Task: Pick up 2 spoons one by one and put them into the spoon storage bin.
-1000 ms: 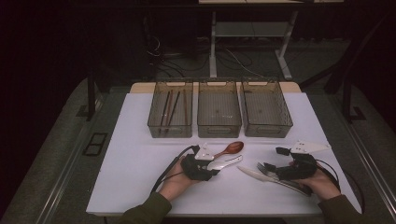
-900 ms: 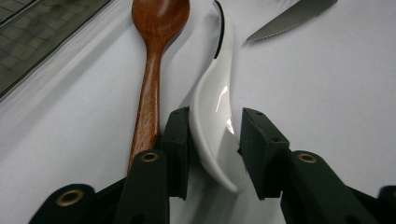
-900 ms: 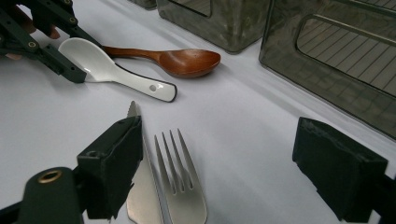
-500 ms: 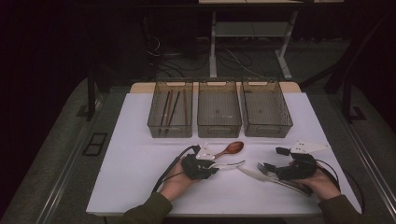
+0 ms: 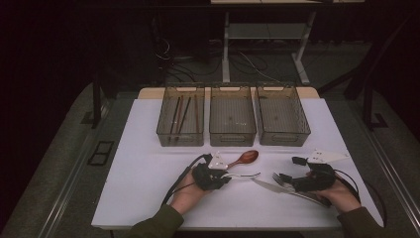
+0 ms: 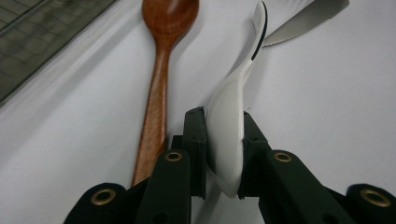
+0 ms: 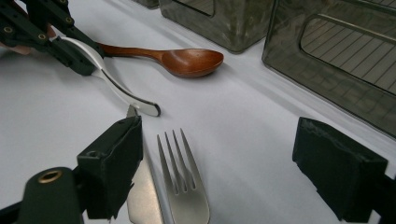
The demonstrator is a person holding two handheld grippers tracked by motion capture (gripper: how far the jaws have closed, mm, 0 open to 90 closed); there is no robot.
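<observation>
My left gripper [image 5: 224,176] [image 6: 224,135] is shut on the handle of a white spoon [image 6: 233,102] [image 5: 245,175]; its jaws have just been closing, and the pads now press both sides. The spoon is turned on its edge, its bowl pointing toward the knife [image 6: 308,18]. A brown wooden spoon [image 5: 245,157] [image 6: 159,93] lies on the table just left of it. My right gripper [image 5: 289,181] [image 7: 229,163] stands open, low over a metal fork [image 7: 182,186] and the knife [image 7: 140,196], touching neither. The right gripper view has the left gripper [image 7: 60,37] with the white spoon [image 7: 121,91] at top left.
Three smoky plastic bins stand in a row at the back of the white table [image 5: 148,148]: the left bin [image 5: 181,136] holds several chopsticks, the middle bin [image 5: 233,134] and the right bin [image 5: 282,134] look bare. Dark floor lies all around the table.
The left gripper's jaws have closed onto the white spoon's handle. Both hands have stayed where they were, and the right gripper is as open as before.
</observation>
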